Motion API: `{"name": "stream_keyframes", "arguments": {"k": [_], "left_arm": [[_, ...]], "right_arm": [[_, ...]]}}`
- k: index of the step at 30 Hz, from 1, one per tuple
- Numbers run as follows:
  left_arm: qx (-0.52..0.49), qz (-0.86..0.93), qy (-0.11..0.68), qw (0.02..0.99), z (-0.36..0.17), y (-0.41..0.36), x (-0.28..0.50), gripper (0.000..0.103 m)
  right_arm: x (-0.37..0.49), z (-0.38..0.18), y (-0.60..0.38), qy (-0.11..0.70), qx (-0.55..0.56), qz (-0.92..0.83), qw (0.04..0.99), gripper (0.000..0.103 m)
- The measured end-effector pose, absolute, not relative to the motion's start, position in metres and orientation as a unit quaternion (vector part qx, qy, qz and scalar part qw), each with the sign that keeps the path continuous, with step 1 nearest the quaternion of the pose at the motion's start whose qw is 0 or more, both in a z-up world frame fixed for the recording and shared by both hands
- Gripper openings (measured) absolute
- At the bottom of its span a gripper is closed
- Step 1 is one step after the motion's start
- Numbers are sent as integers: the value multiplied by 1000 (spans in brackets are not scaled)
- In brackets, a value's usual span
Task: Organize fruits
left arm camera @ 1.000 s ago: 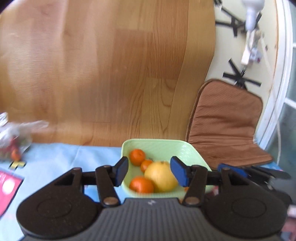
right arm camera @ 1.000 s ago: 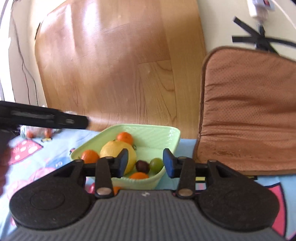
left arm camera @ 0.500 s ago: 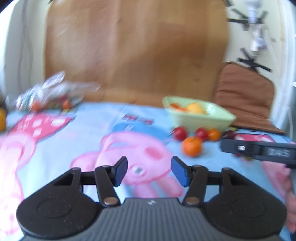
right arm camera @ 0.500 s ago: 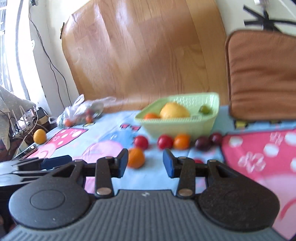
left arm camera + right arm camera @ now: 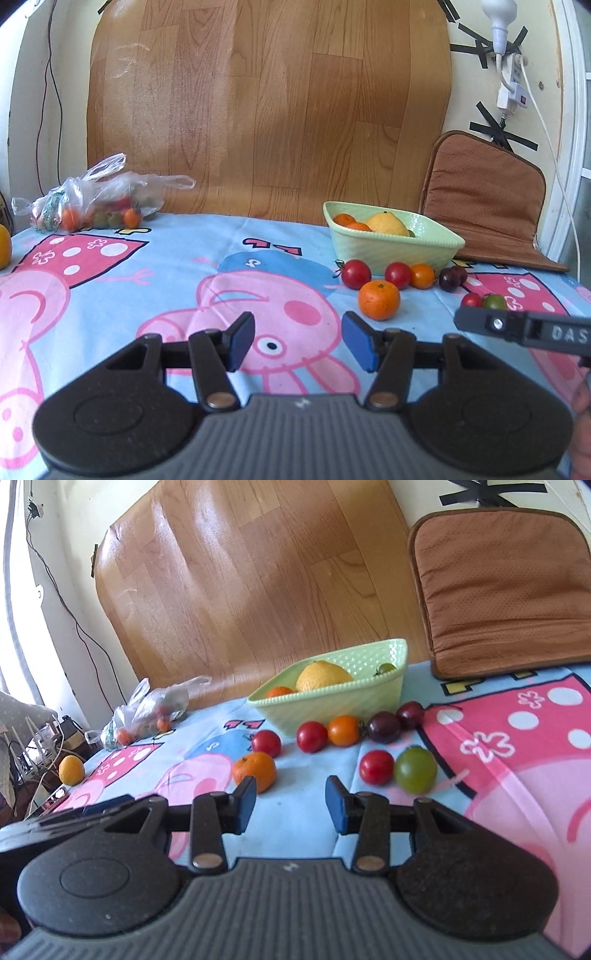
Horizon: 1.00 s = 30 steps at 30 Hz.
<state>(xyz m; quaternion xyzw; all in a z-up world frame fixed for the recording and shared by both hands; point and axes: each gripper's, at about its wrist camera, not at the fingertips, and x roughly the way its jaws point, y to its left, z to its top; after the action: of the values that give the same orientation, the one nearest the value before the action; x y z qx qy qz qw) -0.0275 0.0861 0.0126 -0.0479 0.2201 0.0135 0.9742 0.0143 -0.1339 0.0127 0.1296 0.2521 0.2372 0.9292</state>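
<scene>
A pale green bowl [image 5: 399, 247] [image 5: 354, 696] holds a yellow citrus [image 5: 386, 223] [image 5: 323, 674] and small oranges. In front of it on the cartoon cloth lie a mandarin [image 5: 378, 299] [image 5: 255, 771], red tomatoes [image 5: 355, 273] [image 5: 312, 736], an orange tomato [image 5: 343, 730], dark plums [image 5: 384, 726] and a green tomato [image 5: 415, 770]. My left gripper [image 5: 298, 341] hovers over the cloth well short of the fruit, its jaws opening with nothing between them. My right gripper [image 5: 291, 805] is open and empty, just behind the mandarin.
A clear plastic bag of fruit [image 5: 92, 199] [image 5: 147, 712] lies at the far left. A lone orange fruit [image 5: 71, 770] sits near the left table edge. A brown cushion [image 5: 484, 199] [image 5: 502, 583] leans at the back right, against a wood-pattern board [image 5: 266, 110].
Both grippers have pulled back from over the bowl and come lower. The bowl now sits farther off and the loose fruit on the cloth has come into view.
</scene>
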Motion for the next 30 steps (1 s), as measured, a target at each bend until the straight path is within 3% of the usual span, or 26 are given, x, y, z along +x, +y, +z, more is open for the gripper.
{"name": "stream_keyframes", "arguments": {"k": [30], "left_arm": [[-43,0,197,979,15,85,-36,58]], "right_arm": [[-19,6,-161,257,158,180,936,45]]}}
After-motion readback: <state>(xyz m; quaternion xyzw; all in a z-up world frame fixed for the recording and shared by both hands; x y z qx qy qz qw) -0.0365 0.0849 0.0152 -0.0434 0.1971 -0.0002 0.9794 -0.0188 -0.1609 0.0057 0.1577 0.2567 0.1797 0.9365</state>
